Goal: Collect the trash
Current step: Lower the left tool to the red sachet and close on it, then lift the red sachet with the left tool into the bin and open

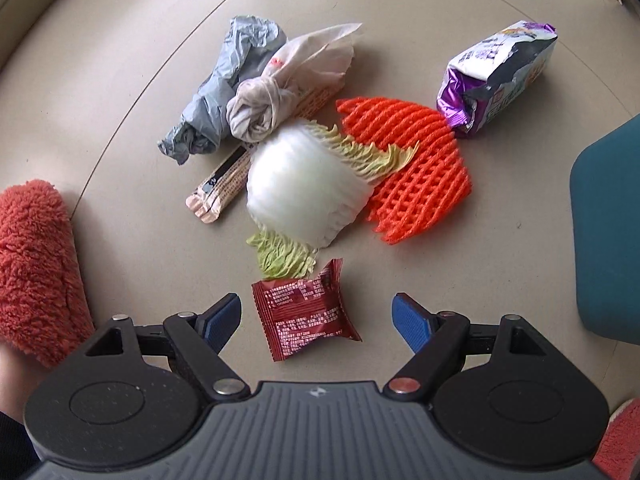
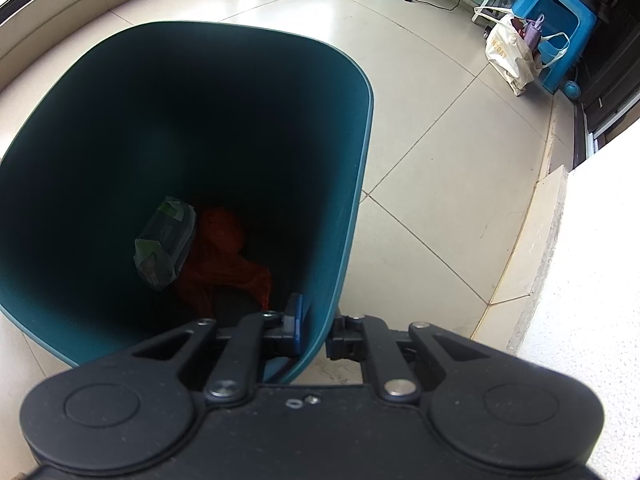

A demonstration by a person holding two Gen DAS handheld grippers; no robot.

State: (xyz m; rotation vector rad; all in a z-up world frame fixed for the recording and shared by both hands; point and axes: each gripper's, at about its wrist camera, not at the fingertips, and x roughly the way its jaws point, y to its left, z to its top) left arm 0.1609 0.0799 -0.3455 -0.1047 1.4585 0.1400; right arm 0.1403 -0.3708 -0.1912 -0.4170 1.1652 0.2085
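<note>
Trash lies on the floor; nearest, a red wrapper (image 1: 306,312) sits at twelve o'clock between my left hand-held gripper's (image 1: 318,322) wide-open, empty fingers, its length running toward me. My right hand-held gripper (image 2: 316,330) pinches the bin (image 2: 352,200) rim.

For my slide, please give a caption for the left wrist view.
Open left hand-held gripper above a red wrapper beside floor trash.

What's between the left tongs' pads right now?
Left wrist view: the dark red snack wrapper lies on the floor between the open left tongs, touching neither pad. Nothing else sits in that gap.
</note>
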